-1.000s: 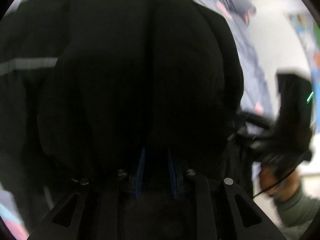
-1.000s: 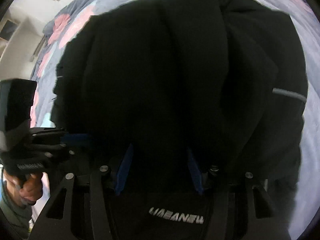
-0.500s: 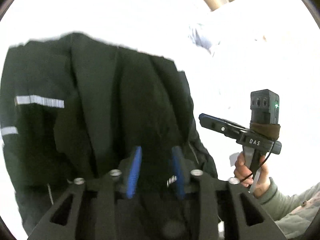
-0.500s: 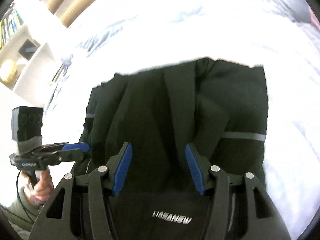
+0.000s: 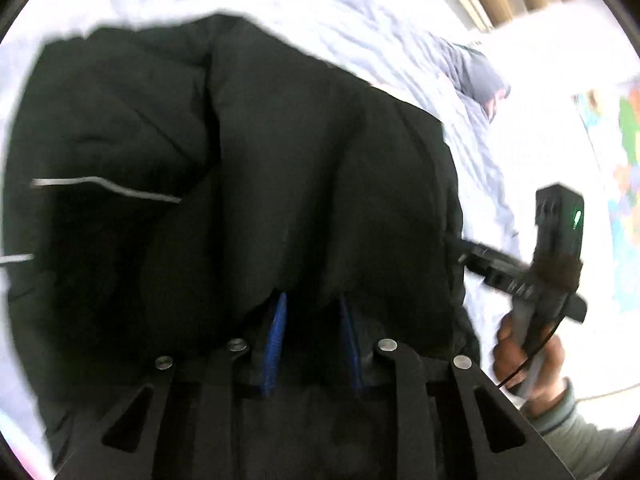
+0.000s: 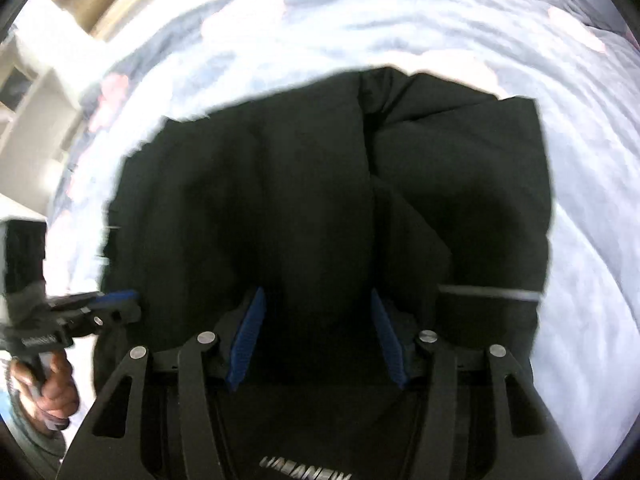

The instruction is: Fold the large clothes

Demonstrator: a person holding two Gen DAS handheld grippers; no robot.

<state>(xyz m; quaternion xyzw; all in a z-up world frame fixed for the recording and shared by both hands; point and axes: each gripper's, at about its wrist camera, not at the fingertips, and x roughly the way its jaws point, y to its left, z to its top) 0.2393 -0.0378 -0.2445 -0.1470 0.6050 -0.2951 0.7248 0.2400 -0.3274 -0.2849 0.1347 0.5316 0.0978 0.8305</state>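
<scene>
We hold the black jacket bunched over the bed. The left gripper is closing on its hem; the right gripper clamps a thick fold. We should lift both evenly.

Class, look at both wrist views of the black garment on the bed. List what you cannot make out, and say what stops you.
- Left gripper fingertips, left wrist view: buried in the black garment as the jaws close.
- Right gripper grip, right wrist view: dark fabric hides any contact.
- Garment type: folds and blur.
- Bedspread pattern: overexposed.
</scene>
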